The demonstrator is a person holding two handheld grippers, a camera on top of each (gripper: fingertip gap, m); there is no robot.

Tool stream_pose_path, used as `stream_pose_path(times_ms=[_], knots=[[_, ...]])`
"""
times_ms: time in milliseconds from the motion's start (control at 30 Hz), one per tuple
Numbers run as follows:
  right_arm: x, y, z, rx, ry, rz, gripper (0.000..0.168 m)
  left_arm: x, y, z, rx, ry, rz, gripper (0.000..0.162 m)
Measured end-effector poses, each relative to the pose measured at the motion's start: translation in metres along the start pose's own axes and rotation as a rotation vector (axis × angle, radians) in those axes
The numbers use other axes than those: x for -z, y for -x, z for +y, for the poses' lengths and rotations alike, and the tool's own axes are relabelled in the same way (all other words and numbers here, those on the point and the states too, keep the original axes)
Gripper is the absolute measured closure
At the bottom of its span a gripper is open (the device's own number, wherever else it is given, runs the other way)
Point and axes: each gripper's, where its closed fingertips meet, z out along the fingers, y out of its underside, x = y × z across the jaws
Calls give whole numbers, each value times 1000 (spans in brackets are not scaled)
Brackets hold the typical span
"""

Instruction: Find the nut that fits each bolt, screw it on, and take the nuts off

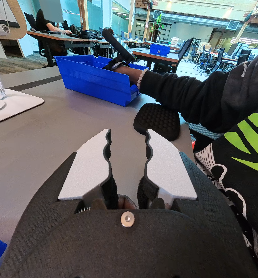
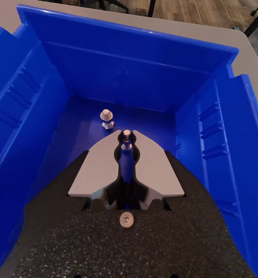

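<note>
Left gripper [image 1: 128, 132]: nearest to the camera, above the grey table [image 1: 53, 135]; its two fingers are spread with a clear gap, nothing between them.
Right gripper [image 2: 126, 132]: down inside the blue bin [image 2: 125, 63]; its two fingers are drawn close around a bolt, the tips nearly meeting beside the thread.
Held bolt [image 2: 126, 139]: one, upright, head down on the bin floor, with one nut [image 2: 126, 142] on its thread; I cannot tell if the pads really press on it.
Second bolt [image 2: 107, 118]: one, upright, just beyond and to the left of the gripper tips, apart from them; it also carries one nut [image 2: 106, 116] near its top.
Bolts in total: two, both in the bin.
Bins: one on the table before the person, seen in both views; the right arm in a black sleeve [image 1: 185, 93] reaches into it.
Black pad [image 1: 156, 120]: one, on the table near the left fingers.
White stand [image 1: 12, 103]: one base, at the far left of the table.
</note>
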Motion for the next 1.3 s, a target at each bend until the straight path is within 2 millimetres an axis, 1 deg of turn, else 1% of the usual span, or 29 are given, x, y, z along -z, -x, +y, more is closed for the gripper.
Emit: stream_pose_path(times_ms=[33, 133, 233, 300, 367, 400, 467, 533, 567, 633, 700, 767, 833, 900, 967, 1033, 1067, 1133, 1167, 1233, 1300], knots=[[0, 0, 0, 4, 2, 0, 158, 0, 0, 0, 1, 0, 0, 118], [3, -1, -3, -10, -4, 1, 151, 0, 0, 0, 2, 1, 0, 118], [14, -2, -14, -37, -48, -2, 144, 0, 0, 0, 2, 2, 0, 118], [30, 3, -28, -38, -111, -4, 139, 0, 0, 0, 3, 0, 0, 118], [56, 16, -46, -31, -195, -25, 130, 0, 0, 0, 4, -1, -1, 118], [73, 26, -56, -25, -245, -46, 126, 0, 1, 0, 4, -2, -3, 118], [111, 54, -73, -4, -354, -113, 118, 1, 1, -1, 1, -7, -10, 118], [153, 88, -81, 28, -464, -202, 117, 2, 2, -4, -3, -21, -25, 118], [174, 106, -81, 46, -518, -250, 118, 3, 3, -6, -5, -36, -34, 118], [211, 141, -74, 89, -603, -349, 120, 7, 5, -11, -1, -69, -54, 119], [238, 173, -58, 134, -658, -454, 124, 10, 7, -16, 23, -78, -65, 119], [255, 198, -38, 164, -680, -543, 125, 16, 9, -20, 36, -48, -79, 119], [261, 215, -16, 181, -671, -614, 127, 27, 17, -29, 23, -15, -120, 119], [258, 227, 7, 224, -641, -659, 128, 43, 30, -40, -4, 31, -186, 119], [251, 236, 29, 287, -602, -702, 129, 63, 49, -49, -48, 125, -253, 121], [244, 243, 48, 325, -550, -758, 129, 88, 78, -52, -93, 286, -342, 123], [242, 244, 55, 333, -535, -774, 129, 100, 93, -50, -109, 384, -370, 123], [240, 245, 60, 335, -536, -790, 129, 125, 128, -49, -114, 546, -441, 124], [241, 245, 60, 327, -546, -799, 129, 136, 143, -45, -107, 633, -455, 124], [244, 243, 57, 307, -569, -812, 129, 156, 170, -32, -74, 817, -461, 124], [245, 242, 57, 295, -572, -824, 129, 171, 199, -16, -1, 948, -481, 124]])
